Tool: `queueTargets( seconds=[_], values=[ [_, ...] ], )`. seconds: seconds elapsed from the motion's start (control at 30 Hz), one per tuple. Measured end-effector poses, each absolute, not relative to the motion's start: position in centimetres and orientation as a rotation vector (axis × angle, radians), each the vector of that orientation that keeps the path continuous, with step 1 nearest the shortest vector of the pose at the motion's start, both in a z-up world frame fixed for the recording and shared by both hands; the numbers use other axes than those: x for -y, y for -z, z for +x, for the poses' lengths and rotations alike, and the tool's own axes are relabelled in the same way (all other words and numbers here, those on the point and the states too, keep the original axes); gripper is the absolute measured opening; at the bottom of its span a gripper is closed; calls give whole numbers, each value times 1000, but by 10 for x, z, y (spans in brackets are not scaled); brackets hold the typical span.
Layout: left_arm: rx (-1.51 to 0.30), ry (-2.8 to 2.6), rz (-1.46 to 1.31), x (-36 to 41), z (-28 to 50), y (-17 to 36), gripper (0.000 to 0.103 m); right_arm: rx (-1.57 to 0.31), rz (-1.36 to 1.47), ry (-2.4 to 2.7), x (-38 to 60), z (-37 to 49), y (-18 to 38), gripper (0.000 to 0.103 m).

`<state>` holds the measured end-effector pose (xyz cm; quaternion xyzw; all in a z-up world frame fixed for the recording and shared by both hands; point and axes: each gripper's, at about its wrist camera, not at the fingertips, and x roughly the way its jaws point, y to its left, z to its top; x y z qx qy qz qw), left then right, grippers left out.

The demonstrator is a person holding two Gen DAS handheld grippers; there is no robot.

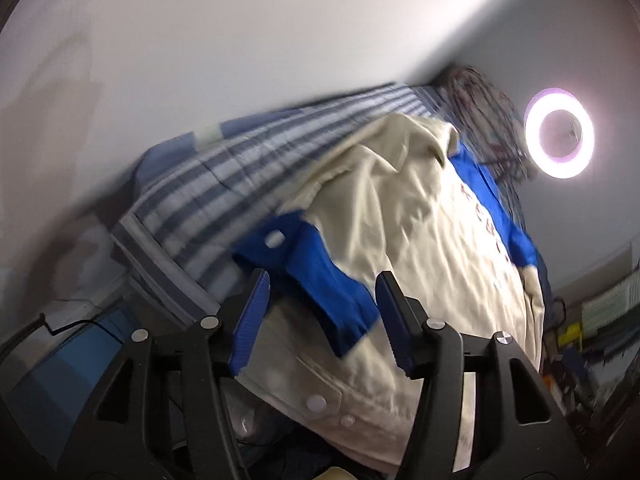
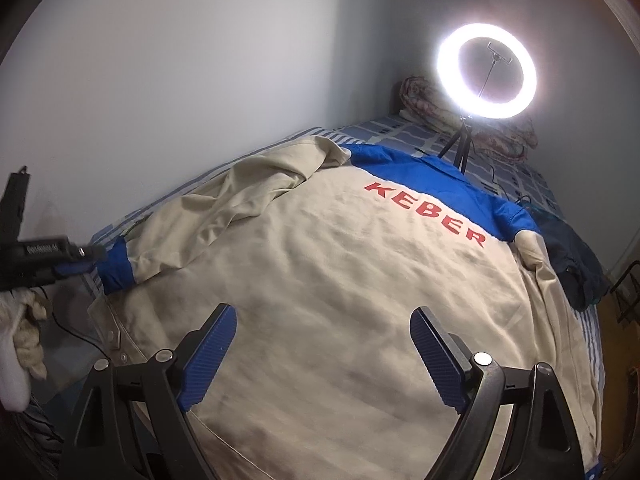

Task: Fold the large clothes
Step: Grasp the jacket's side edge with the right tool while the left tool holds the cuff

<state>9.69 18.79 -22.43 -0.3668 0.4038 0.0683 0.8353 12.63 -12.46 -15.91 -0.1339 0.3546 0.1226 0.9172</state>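
Pale walls meet in a corner behind a bed (image 2: 516, 184) with striped blue-and-white bedding, where a lit ring light (image 2: 486, 70) stands on a tripod. Your cream jacket (image 2: 340, 280) with blue shoulders and red "KEBER" lettering lies spread back-up over the bed, its left sleeve folded in across the back.

Your right gripper (image 2: 324, 354) hovers tilted down over the near part of the jacket, fingers spread wide, nothing between them. Your left gripper (image 1: 320, 312) also tilts down, fingers parted and clear of the cloth; the blue cuff (image 1: 316, 276) lies in the gap beyond the tips.

Only the right view shows the lettering clearly, plus the left gripper's black body at the scene's left edge by the cuff. The left view is motion-blurred; it shows the hem snaps (image 1: 316, 402). A patterned bundle (image 2: 420, 92) by the light is hard to identify.
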Motion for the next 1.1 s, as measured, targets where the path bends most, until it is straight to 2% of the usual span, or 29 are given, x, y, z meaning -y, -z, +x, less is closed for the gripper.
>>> queueTargets(
  seconds=[0.27,0.3,0.33,0.4,0.43,0.67,0.73,0.8,0.83,0.9,1.0,1.1],
  values=[
    [-900,-200,-1078,-225,123,275,55,-732,-269,-272,122,125,159,90],
    [-901,-197,-1085,-227,125,278,49,-731,-271,-273,120,125,160,89],
    [-909,-192,-1076,-225,129,280,35,-733,-271,-277,120,127,160,89],
    [-926,-190,-1048,-222,135,282,20,-741,-265,-281,118,131,160,89],
    [-925,-193,-1030,-220,138,280,17,-747,-256,-288,116,134,161,89],
    [-772,-234,-617,-187,133,194,14,-810,-146,-370,104,175,168,79],
    [-715,-212,-517,-176,131,167,14,-841,-77,-399,99,196,174,74],
    [-674,-195,-447,-167,130,149,13,-877,6,-433,92,221,182,65],
    [-659,-187,-422,-163,130,142,13,-901,57,-451,86,239,189,61],
    [-643,-175,-387,-158,129,135,13,-954,124,-466,70,271,206,48],
    [-641,-154,-386,-157,131,131,13,-1009,163,-462,49,307,229,41],
    [-635,-141,-402,-164,127,131,13,-1046,185,-444,30,336,249,40]
  ],
)
